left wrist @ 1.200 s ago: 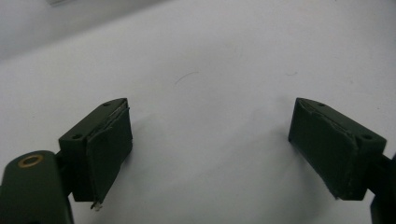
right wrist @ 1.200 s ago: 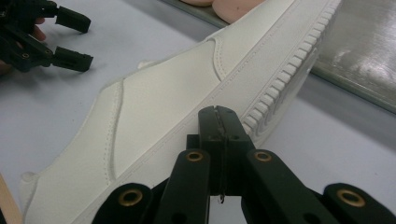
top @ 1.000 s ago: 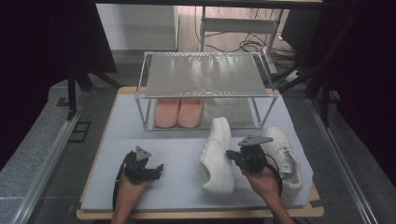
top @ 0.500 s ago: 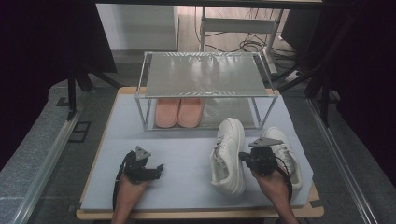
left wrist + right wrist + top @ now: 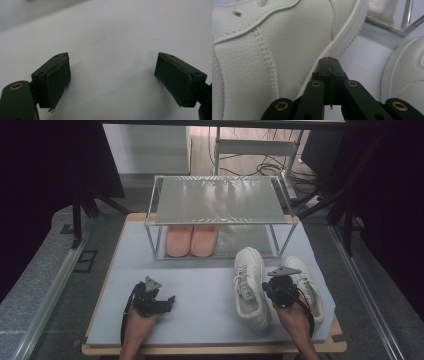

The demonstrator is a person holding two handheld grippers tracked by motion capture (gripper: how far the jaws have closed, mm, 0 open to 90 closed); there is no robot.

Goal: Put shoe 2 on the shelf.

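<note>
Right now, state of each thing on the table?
left gripper: open, nothing between the jaws, over bare mat
right gripper: shut, tips against the left sneaker's sole edge
left sneaker: upright, toe toward the rack
right sneaker: upright, beside its pair
pink slippers: paired on the lower shelf
rack: top shelf bare

Bright, even overhead light on the table, dark surroundings, soft shadows, slight blur.

The black left gripper (image 5: 167, 301) is held low at near left, jaws apart; the black right gripper (image 5: 329, 61) is clamped together at near right.
</note>
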